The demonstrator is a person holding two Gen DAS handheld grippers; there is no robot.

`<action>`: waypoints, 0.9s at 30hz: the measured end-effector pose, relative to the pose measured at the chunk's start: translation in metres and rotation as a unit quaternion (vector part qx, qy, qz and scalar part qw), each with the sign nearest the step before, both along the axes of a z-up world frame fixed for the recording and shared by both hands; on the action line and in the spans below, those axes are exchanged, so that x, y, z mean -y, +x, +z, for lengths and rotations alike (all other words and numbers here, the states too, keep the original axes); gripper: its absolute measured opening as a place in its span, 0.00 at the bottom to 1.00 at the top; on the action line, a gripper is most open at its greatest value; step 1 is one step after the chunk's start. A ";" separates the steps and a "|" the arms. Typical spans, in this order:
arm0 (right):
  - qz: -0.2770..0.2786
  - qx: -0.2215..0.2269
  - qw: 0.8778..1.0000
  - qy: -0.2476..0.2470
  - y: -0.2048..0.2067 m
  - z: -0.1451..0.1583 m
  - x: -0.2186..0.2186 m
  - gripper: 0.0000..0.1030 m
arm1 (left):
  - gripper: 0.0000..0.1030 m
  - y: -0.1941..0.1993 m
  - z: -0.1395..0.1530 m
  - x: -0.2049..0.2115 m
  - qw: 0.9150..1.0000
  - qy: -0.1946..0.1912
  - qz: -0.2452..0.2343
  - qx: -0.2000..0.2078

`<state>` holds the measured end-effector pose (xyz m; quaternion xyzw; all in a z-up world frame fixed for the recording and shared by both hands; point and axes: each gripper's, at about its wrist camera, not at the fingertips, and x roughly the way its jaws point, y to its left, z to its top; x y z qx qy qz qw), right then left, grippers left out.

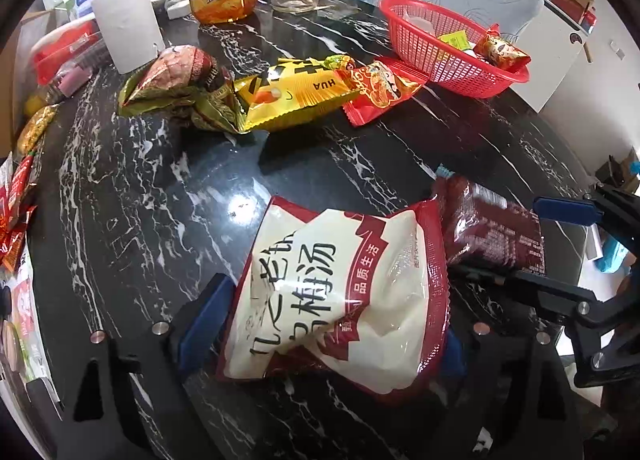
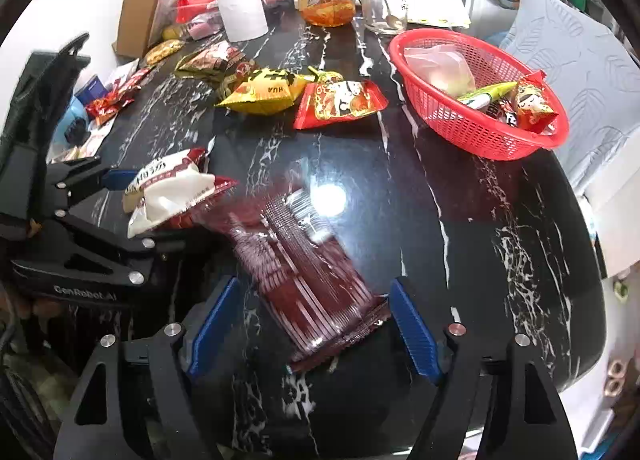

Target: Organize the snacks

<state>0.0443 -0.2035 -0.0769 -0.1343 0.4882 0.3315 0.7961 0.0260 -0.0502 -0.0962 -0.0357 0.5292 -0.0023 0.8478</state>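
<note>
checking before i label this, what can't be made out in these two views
- Maroon pack: print smeared by motion blur and lamp glare, right wrist view.
- White pouch: its near end hides the left gripper's right finger, left wrist view.
- Basket: the near wall screens its lower contents, left wrist view.
- Table's left-edge packets: fisheye rim cuts them off.

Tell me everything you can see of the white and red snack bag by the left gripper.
The white and red plastic snack bag is a sealed, puffy pouch with large dark characters and red borders. It lies crumpled on the black marble table between the left gripper's open blue pads. Its right edge meets the dark red packet.
</note>
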 end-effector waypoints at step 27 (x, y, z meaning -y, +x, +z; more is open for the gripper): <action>0.025 0.004 0.999 -0.027 0.010 -0.013 -0.011 0.74 | 0.75 -0.010 -0.001 -0.004 0.999 0.019 0.021 0.031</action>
